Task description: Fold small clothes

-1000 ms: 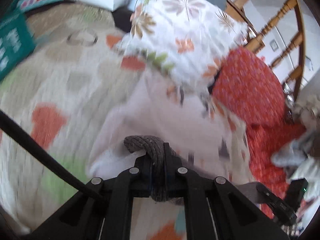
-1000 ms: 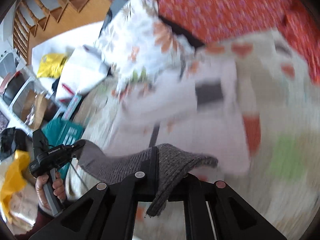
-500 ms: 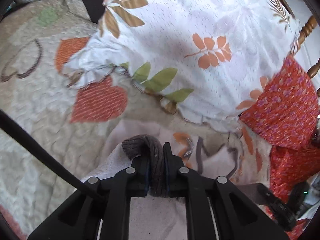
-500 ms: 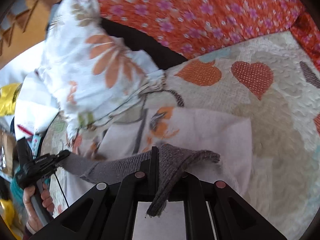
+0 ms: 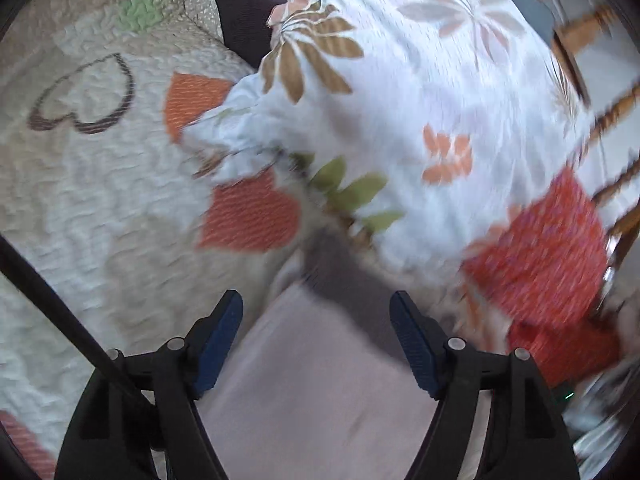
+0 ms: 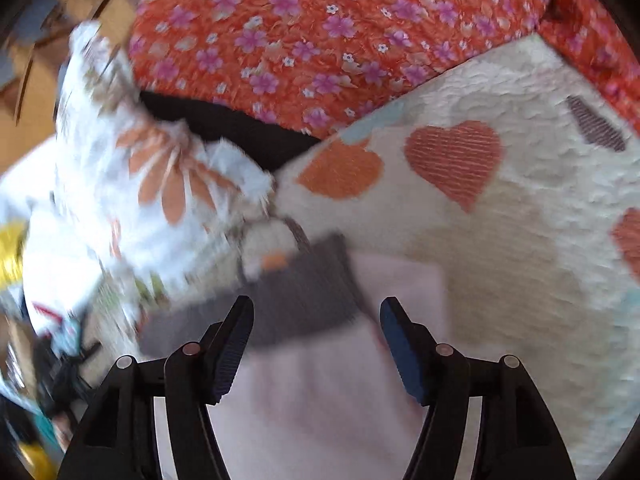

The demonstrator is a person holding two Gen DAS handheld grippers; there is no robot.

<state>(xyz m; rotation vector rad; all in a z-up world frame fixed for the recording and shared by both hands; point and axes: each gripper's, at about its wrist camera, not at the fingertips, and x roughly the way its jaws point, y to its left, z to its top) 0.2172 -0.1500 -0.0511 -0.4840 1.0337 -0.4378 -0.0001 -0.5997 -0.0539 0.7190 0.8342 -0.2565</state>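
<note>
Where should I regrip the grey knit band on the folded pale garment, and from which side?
Take the grey knit band at its free right corner, where it ends on the pale garment. Come from the right gripper's side with the open jaws straddling that edge. The band lies flat and its left end runs under the floral pillow, so that end looks harder to reach.
</note>
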